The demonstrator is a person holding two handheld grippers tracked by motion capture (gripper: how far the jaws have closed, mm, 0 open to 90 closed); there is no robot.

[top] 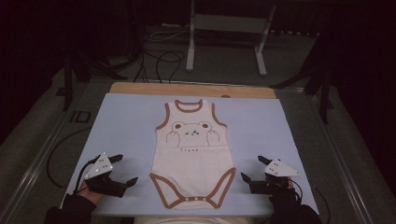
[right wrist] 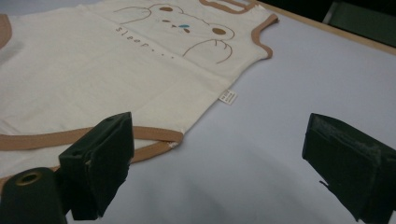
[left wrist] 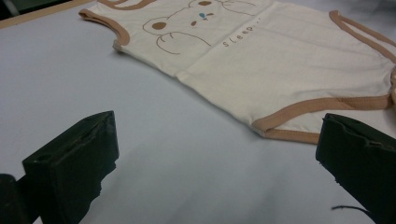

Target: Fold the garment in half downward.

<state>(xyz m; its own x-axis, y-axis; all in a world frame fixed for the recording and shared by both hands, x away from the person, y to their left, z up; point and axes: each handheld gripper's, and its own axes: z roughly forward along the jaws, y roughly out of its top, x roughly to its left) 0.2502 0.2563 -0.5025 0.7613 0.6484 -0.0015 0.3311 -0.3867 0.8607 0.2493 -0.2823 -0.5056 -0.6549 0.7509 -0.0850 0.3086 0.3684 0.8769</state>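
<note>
Our left gripper (top: pixel 125 170) and right gripper (top: pixel 251 169) both stand with jaws spread wide and nothing between them, resting low on the pale blue table mat (top: pixel 126 121), one just beside each leg opening, likely so we can take both bottom corners at once. Between them lies the cream sleeveless baby bodysuit (top: pixel 194 154), flat and face up, brown-trimmed, bear print on the chest.

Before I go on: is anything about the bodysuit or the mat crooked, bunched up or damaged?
Nothing stands out. The bodysuit lies flat and face up on the blue mat, neckline away from the person. Left tongs and right tongs are open, flanking its leg openings without touching.
</note>
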